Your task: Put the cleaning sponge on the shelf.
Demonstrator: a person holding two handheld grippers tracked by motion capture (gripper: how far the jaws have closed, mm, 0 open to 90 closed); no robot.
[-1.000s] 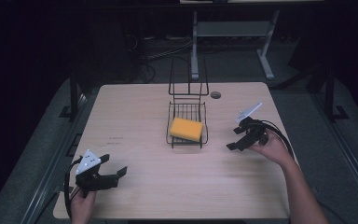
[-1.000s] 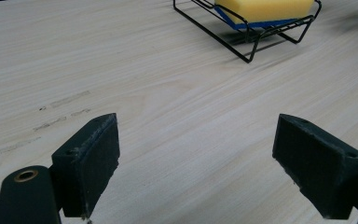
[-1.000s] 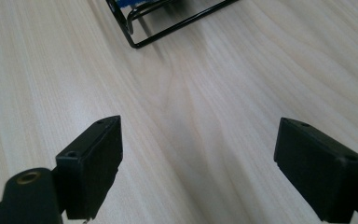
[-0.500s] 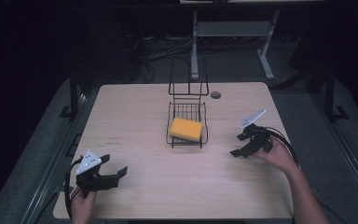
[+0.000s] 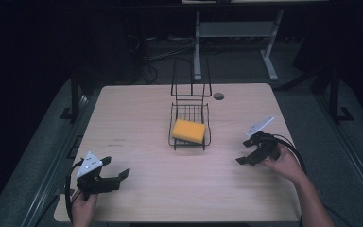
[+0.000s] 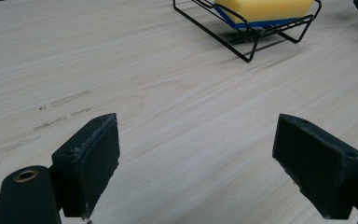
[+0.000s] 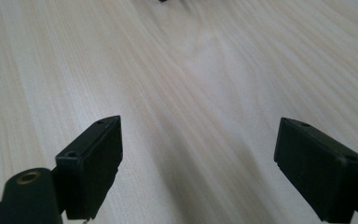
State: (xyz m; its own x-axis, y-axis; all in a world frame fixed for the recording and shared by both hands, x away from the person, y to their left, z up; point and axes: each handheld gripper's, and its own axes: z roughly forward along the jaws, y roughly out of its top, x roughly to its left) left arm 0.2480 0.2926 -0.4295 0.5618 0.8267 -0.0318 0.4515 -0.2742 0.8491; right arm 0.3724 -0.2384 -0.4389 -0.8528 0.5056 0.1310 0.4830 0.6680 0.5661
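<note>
Your sponge lies flat in the low tray of the black wire rack near the middle of the desk, its yellow face up. In the left gripper view you can see a blue layer under the yellow, and the sponge rests on the rack's wires, clear of the wood.

Both of your tongs are spread wide and pinching nothing. The left tongs sit low near the front left corner of the desk, well apart from the rack, pointing toward it. The right tongs hover over bare wood to the right of the rack, near it but not touching; the right gripper view shows its two black pads wide apart above blurred wood grain.

Judging by its look, the sponge should be light and soft, so it will squash under the pads rather than resist them. Expect the yellow foam to give first. It should not slip much, and nothing about it looks fragile. The wire rack also looks light, so it may slide or lift if the tongs catch a wire.

Take hold across the sponge's short width, near the middle of its length, with one pad on each long side. Come in from above, where the tray is open, and keep clear of the tall wire loops at the back. Close only until the foam dents.
</note>
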